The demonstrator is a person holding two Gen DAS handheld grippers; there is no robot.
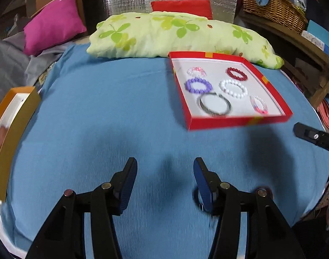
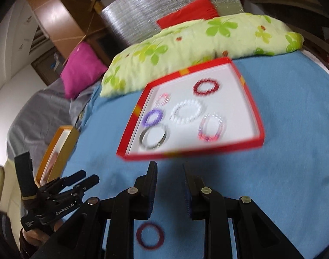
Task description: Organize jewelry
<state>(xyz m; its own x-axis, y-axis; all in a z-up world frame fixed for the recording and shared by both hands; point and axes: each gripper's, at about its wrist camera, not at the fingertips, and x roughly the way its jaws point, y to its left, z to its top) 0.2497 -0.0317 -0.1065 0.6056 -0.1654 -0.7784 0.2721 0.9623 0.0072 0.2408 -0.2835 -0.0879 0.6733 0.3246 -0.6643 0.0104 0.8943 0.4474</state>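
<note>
A red tray (image 1: 240,123) (image 2: 186,152) with a white floor lies on the blue cloth and holds several bracelets: purple (image 1: 198,85), white (image 1: 233,88), dark red (image 1: 236,73), silver metal (image 1: 215,104), pale pink (image 1: 196,71) and pink-clear (image 1: 259,104). A dark red bangle (image 2: 150,235) lies on the cloth under my right gripper. My left gripper (image 1: 164,168) is open and empty over the cloth. A dark ring (image 1: 199,198) lies partly hidden behind its right finger. My right gripper (image 2: 169,170) is open and empty just before the tray's near edge.
A green leaf-print pillow (image 1: 175,34) lies behind the tray, with a magenta cushion (image 1: 54,23) and a red cushion (image 1: 181,6) beyond. An orange box (image 1: 13,129) (image 2: 58,151) stands at the cloth's left edge. A wicker basket (image 1: 274,4) sits at the back right.
</note>
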